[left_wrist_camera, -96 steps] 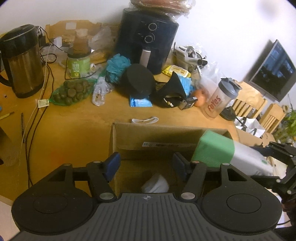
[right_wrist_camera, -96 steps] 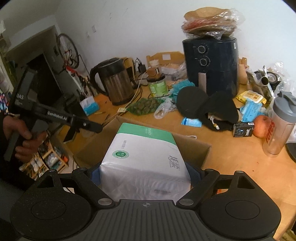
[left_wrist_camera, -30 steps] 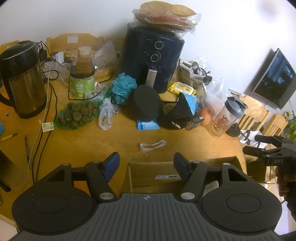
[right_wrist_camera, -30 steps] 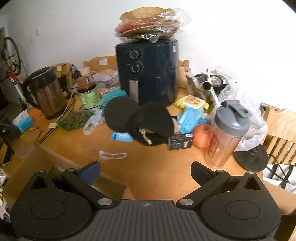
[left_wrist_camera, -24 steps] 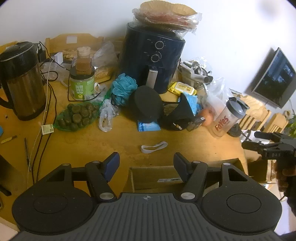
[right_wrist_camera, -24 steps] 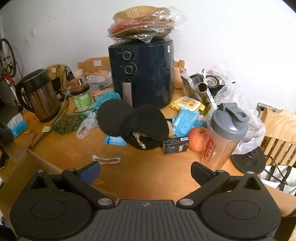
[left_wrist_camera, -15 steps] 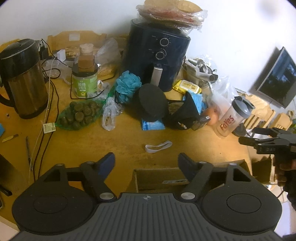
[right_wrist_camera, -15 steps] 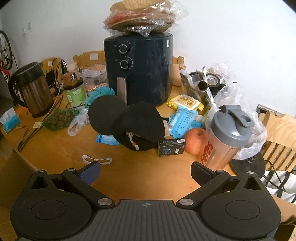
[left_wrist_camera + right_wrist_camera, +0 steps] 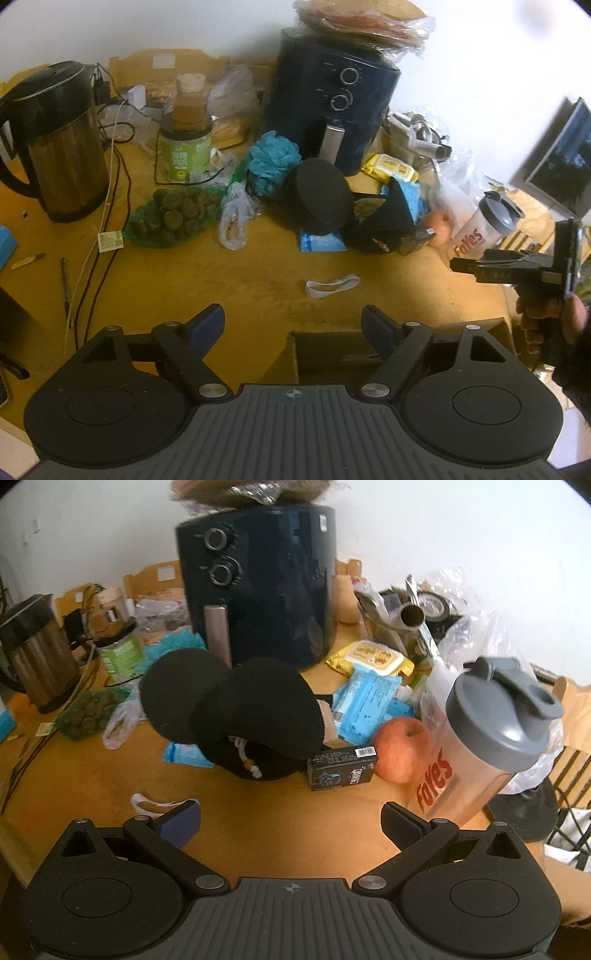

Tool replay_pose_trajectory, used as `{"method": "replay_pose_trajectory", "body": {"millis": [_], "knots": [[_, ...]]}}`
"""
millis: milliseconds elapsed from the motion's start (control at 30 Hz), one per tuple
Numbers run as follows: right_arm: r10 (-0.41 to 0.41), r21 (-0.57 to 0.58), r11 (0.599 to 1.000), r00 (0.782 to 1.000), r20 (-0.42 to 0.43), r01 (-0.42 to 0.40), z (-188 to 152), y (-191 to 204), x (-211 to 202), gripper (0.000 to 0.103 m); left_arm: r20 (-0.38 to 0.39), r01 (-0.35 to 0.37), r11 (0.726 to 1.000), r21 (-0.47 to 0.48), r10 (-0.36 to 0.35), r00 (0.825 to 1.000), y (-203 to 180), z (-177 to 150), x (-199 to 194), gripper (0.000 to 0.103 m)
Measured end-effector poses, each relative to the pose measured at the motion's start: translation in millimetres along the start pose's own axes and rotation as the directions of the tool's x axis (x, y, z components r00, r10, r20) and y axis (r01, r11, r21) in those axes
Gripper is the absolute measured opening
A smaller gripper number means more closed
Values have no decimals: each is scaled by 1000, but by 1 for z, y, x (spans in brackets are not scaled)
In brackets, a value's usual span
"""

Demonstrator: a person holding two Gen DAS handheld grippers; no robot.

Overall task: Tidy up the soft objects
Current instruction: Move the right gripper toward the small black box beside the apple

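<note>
Both tools are empty and their jaws stand wide apart. The left tool (image 9: 293, 319) hangs over the near edge of the wooden worktop (image 9: 229, 280), and a cardboard box (image 9: 332, 347) with its top open sits just below it, at about 5 o'clock from the middle of the left view. The right tool (image 9: 290, 818) points at the black soft hat (image 9: 255, 716), which lies at 12 o'clock from it, in front of the dark air fryer (image 9: 258, 576). A blue bath sponge (image 9: 273, 155) lies at 11 o'clock of the hat in the left view. A white elastic band (image 9: 159, 802) lies just beside the right tool's left finger. An apple (image 9: 402, 749) and a shaker bottle (image 9: 491, 742) stand at 2 o'clock.
</note>
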State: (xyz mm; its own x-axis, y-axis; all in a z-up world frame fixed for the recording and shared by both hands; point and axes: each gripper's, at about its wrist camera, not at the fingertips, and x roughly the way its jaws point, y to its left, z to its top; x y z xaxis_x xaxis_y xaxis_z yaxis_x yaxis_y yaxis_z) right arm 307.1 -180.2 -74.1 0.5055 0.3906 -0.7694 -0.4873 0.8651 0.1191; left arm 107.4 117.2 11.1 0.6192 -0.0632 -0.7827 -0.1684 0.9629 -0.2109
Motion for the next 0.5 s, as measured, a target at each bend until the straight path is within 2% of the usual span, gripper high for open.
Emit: {"method": "replay_pose_trajectory", "body": {"millis": [267, 400, 500], "knots": [[-60, 65, 996, 998, 9, 59, 3, -9, 42, 102, -5, -32, 999, -43, 31, 999, 16, 2, 0, 81], [-52, 127, 991, 999, 2, 51, -1, -16, 63, 90, -12, -43, 997, -57, 43, 999, 23, 3, 0, 81], [-78, 120, 990, 997, -7, 78, -2, -16, 79, 86, -15, -49, 997, -66, 48, 999, 27, 3, 0, 81]]}}
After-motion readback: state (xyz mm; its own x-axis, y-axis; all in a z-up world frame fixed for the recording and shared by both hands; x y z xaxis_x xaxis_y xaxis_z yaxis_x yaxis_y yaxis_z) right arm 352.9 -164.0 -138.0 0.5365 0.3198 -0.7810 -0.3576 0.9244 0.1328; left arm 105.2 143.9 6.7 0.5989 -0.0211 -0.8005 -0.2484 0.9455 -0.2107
